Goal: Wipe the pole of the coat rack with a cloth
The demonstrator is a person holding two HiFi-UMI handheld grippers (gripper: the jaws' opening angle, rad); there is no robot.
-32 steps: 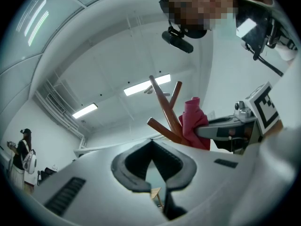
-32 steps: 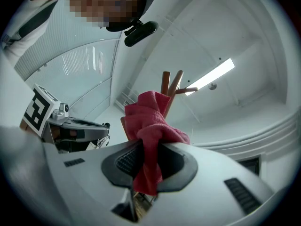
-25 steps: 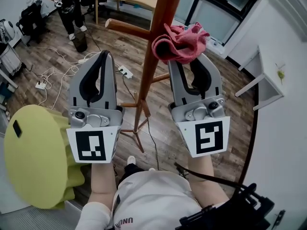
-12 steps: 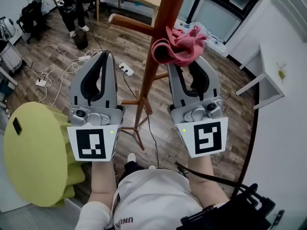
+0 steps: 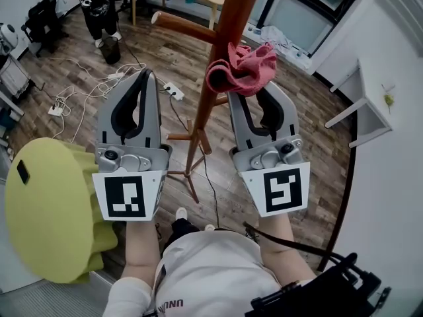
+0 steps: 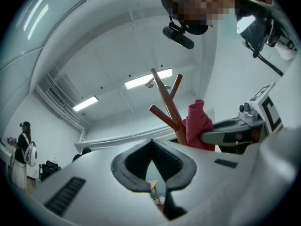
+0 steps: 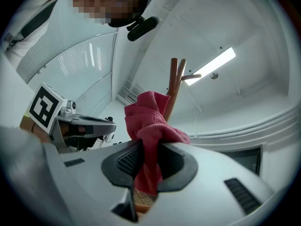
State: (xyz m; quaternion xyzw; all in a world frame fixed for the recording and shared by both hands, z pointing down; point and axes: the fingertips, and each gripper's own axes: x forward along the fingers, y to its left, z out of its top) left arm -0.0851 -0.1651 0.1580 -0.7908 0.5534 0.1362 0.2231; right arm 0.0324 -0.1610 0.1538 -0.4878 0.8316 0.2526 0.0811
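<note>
My right gripper (image 5: 254, 98) is clamped on a bunched red cloth (image 5: 241, 68). In the right gripper view most of the cloth (image 7: 150, 121) billows out above the jaws, and only a narrow fold is pinched between them. The wad looks to be touching the right side of the coat rack's wooden pole (image 5: 221, 51), just below where a peg (image 5: 182, 28) branches off to the left. My left gripper (image 5: 144, 78) is held up beside the pole with its jaws together on nothing, well clear of the wood.

My main worry is grip. With so little fabric held, friction along the pole could drag the cloth out of the jaws. The loose folds could also catch on the peg as the cloth slides past it. Nothing steadies the rack, so a hard sideways push might rock it on its splayed legs (image 5: 188, 177), and cables (image 5: 86, 91) trail across the floor near its foot.

As for writing, I can read only partial lettering on the white shirt (image 5: 198, 276) near the bottom edge, beginning "UN". The gripper cubes carry square black-and-white markers, no words.
</note>
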